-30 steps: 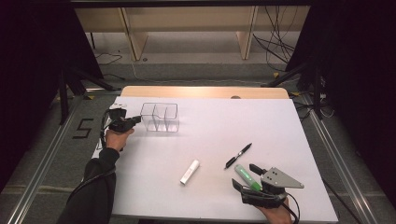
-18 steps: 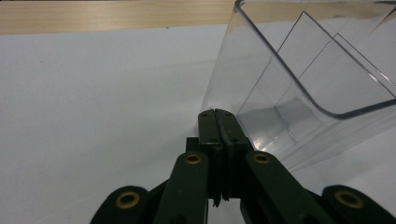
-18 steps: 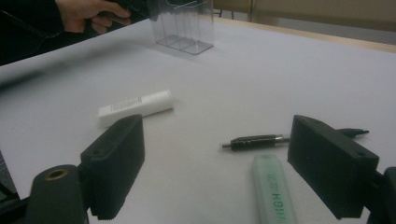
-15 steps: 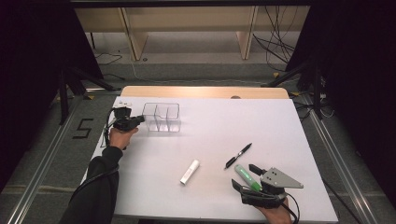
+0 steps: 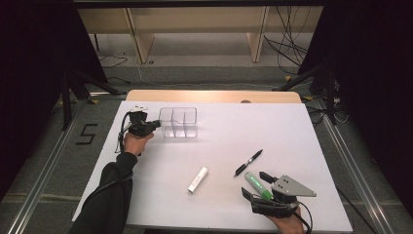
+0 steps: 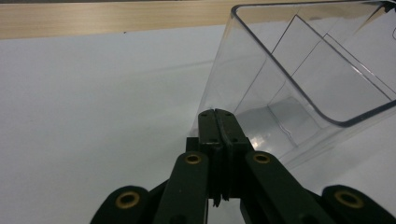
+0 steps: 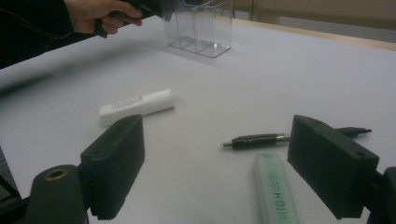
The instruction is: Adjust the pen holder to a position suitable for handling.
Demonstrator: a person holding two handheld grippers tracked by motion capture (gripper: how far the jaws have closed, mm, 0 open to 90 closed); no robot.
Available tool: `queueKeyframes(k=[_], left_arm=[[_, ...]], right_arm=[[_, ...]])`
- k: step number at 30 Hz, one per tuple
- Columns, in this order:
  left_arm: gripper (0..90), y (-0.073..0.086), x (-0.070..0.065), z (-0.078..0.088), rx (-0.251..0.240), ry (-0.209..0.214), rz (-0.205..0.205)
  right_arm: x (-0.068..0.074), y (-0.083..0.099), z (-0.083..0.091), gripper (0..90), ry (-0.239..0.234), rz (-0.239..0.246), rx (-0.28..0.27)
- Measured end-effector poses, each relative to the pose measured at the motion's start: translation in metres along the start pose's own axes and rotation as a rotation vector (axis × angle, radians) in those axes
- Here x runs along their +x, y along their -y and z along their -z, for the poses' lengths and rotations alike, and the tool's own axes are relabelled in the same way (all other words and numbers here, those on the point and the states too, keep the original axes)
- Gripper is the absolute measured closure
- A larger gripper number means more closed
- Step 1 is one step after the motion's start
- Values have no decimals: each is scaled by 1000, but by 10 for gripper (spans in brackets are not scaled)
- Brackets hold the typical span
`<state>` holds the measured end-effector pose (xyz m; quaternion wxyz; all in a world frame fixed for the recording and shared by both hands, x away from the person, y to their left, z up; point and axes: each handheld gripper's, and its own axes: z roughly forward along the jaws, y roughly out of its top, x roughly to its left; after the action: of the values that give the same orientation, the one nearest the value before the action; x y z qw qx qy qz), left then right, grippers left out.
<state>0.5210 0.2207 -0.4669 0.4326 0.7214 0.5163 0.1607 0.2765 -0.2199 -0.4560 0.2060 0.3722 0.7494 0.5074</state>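
A clear three-compartment organizer point(image 5: 179, 122) stands at the table's far left. My left gripper point(image 5: 155, 125) is shut with nothing in it. Its tips point(image 6: 217, 115) sit right at the lower left wall of the organizer point(image 6: 303, 79); I cannot tell if they touch. At the near right, my right gripper point(image 5: 255, 184) stands open and low over the table. A green highlighter point(image 5: 254, 181) lies between its jaws, untouched by the pads point(image 7: 116, 158). In the right gripper view the highlighter point(image 7: 275, 191) points away from me, and the gripper point(image 7: 223, 168) gapes wide.
A black pen point(image 5: 248, 163) lies just beyond the highlighter, also seen as the pen point(image 7: 261, 140) crosswise ahead. A white tube point(image 5: 198, 179) rests near the table's middle front. A wooden strip point(image 5: 214, 96) edges the far side of the white table point(image 5: 272, 126).
My left gripper has slid right across the table up to the organizer's left wall. The right gripper has stayed put.
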Motion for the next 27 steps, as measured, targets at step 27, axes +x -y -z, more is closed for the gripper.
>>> queueKeyframes(k=[27], left_arm=[[893, -10, -61, -30, 2, 87, 0]], right_arm=[[0, 0, 0, 197, -3, -3, 0]])
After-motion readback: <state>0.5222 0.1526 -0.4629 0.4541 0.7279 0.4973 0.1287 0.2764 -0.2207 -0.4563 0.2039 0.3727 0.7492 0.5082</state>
